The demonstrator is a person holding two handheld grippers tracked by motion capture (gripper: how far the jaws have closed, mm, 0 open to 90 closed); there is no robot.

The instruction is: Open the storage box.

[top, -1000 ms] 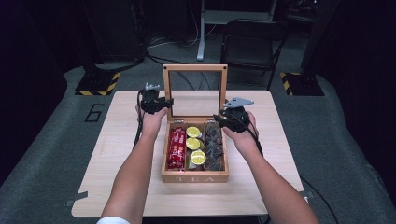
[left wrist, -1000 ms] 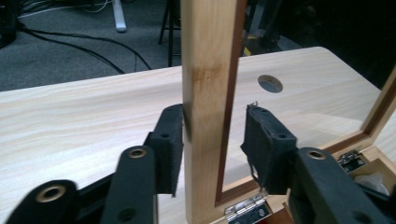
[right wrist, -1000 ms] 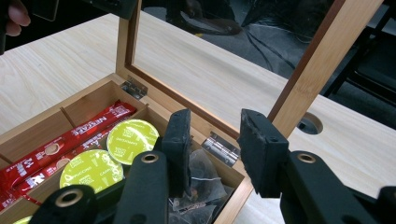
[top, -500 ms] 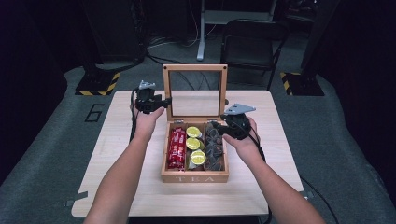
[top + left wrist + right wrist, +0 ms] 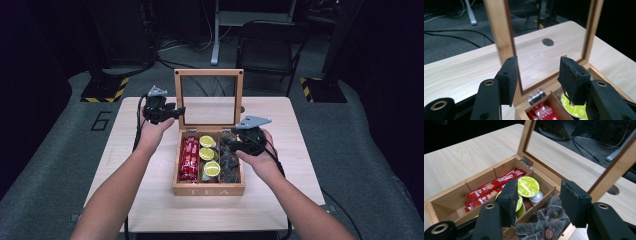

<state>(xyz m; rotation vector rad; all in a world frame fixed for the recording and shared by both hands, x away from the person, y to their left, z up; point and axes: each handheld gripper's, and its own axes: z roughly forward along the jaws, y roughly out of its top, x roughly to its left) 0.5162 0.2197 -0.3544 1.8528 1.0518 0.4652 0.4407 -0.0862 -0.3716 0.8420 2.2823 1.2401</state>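
Both jaws spread | left gripper (image 5: 176, 111) beside lid (image 5: 208, 98) | right gripper (image 5: 227, 142) over tea box (image 5: 208, 190)

Tea box (image 5: 544, 107) cut off at btm edge, left gripper view.

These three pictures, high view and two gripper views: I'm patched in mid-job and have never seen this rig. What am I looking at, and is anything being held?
There is no robot arm here. A person at a light wooden table holds a hand-held two-jaw tool in each hand. The high view looks down from above the person's side: the left gripper is beside the upright glass-paned lid, and the right gripper is over the box's right compartment.

The other two pictures come from cameras riding on each gripper, looking along its black jaws.

On the table stands an open wooden tea box with three compartments: red stick sachets on the left, yellow-green topped capsules in the middle, dark mesh tea bags on the right.

Both grippers are open, holding nothing.
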